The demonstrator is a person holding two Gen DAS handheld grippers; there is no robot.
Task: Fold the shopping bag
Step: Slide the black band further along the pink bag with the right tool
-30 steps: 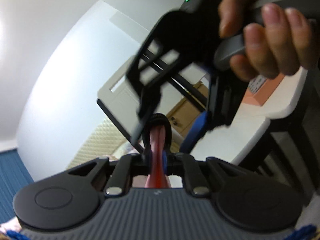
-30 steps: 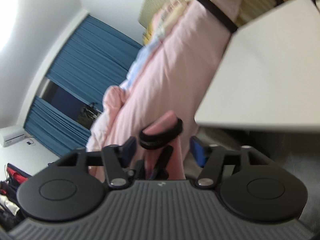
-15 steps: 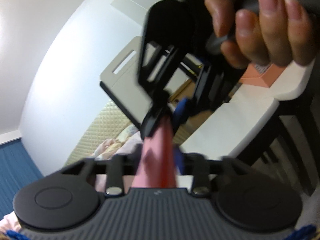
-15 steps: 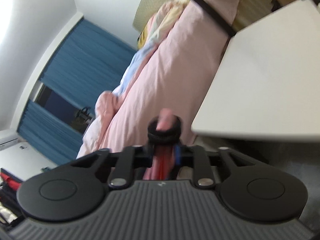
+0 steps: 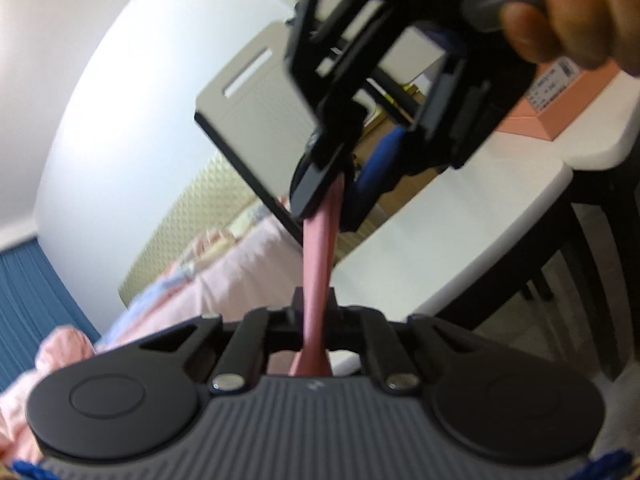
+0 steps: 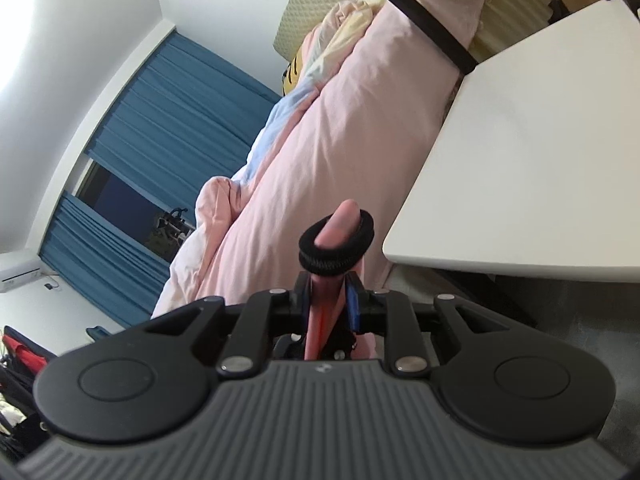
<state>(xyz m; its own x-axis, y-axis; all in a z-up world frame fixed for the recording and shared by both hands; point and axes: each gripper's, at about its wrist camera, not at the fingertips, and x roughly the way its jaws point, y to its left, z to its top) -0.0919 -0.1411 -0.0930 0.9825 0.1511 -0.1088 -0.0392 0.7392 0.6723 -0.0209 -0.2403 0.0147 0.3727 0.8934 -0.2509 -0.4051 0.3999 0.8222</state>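
The shopping bag is a thin pink strip [image 5: 318, 256] pulled taut between my two grippers in the air. My left gripper [image 5: 314, 304] is shut on its near end. My right gripper [image 5: 344, 184] shows above it in the left wrist view, held by a hand [image 5: 568, 12], and grips the far end. In the right wrist view my right gripper [image 6: 330, 294] is shut on the pink strip [image 6: 320, 320], and a black elastic ring [image 6: 336, 246] circles the pink tip just past the fingertips.
A white table [image 6: 540, 168] lies to the right, also in the left wrist view [image 5: 460, 232], with a pink box [image 5: 560, 104] on it. A bed with pink bedding [image 6: 320, 140], blue curtains [image 6: 160, 128] and a grey chair back [image 5: 260, 120] are around.
My right gripper closed onto the pink strip below the black ring. The grippers moved apart, so the strip between them is longer and taut. The ring now sits beyond the right fingertips.
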